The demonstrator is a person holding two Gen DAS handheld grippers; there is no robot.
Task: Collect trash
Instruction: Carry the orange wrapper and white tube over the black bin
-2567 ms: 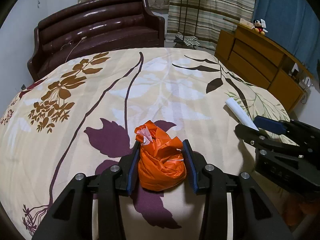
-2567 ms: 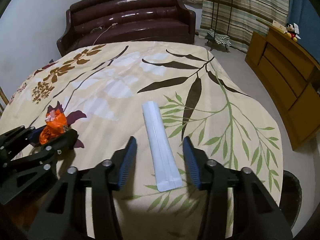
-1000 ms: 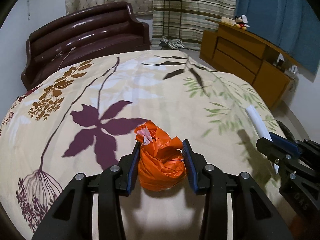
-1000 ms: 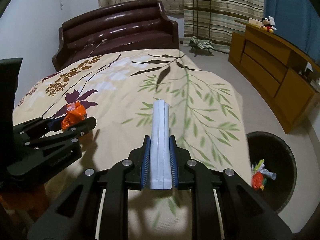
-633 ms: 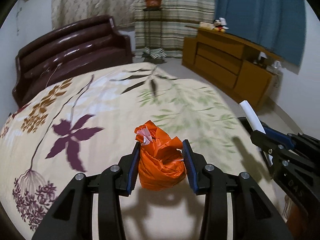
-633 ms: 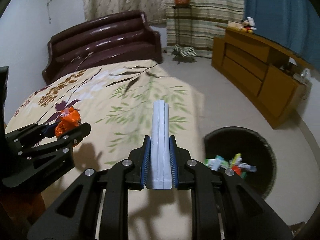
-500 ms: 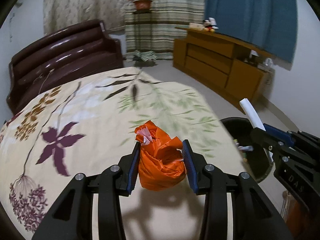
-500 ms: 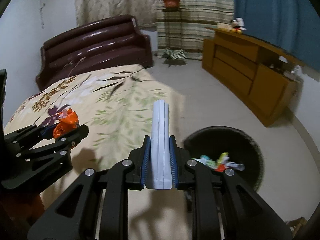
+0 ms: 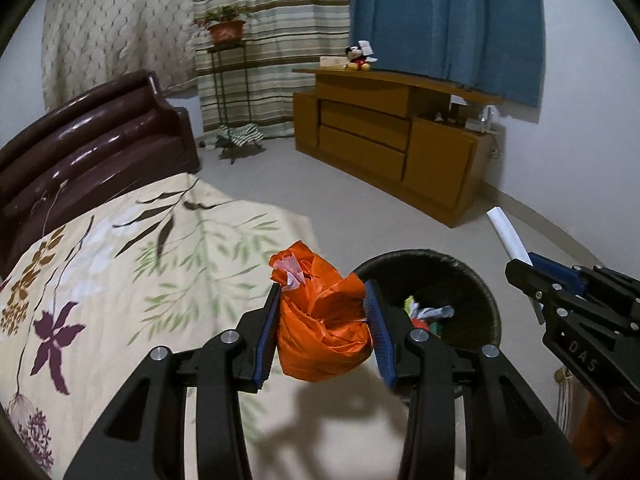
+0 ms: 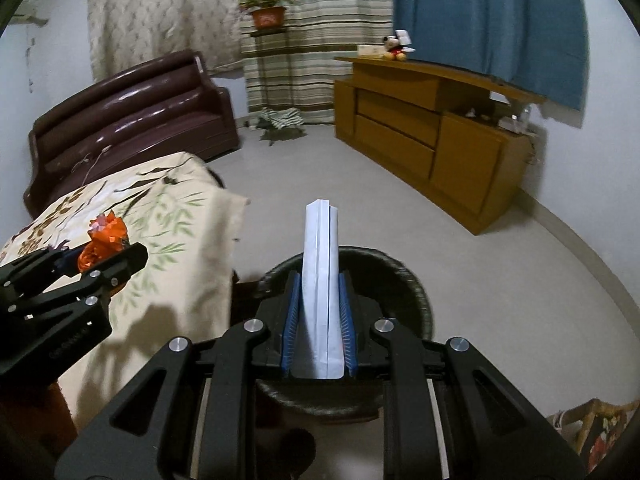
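Note:
My left gripper (image 9: 322,322) is shut on a crumpled orange plastic bag (image 9: 320,320), held in the air over the bed's corner, just left of a black round trash bin (image 9: 476,280) with several scraps inside. My right gripper (image 10: 318,320) is shut on a long folded white paper (image 10: 320,276) that stands upright between the blue pads, directly above the trash bin (image 10: 416,288). In the left wrist view the right gripper (image 9: 524,268) shows at the right edge with the white paper (image 9: 506,236) sticking up. The left gripper (image 10: 102,258) with the orange bag (image 10: 106,240) appears at the left of the right wrist view.
A bed with a floral cover (image 9: 120,264) fills the left. A dark brown sofa (image 10: 132,120) stands behind it. A wooden dresser (image 10: 432,136) lines the right wall, with a plant stand (image 9: 226,92) by the striped curtains. Grey floor (image 10: 500,280) lies open around the bin.
Both grippers have swung right off the bed toward the bin, each keeping its load. The bin now sits under the right gripper and beside the left.

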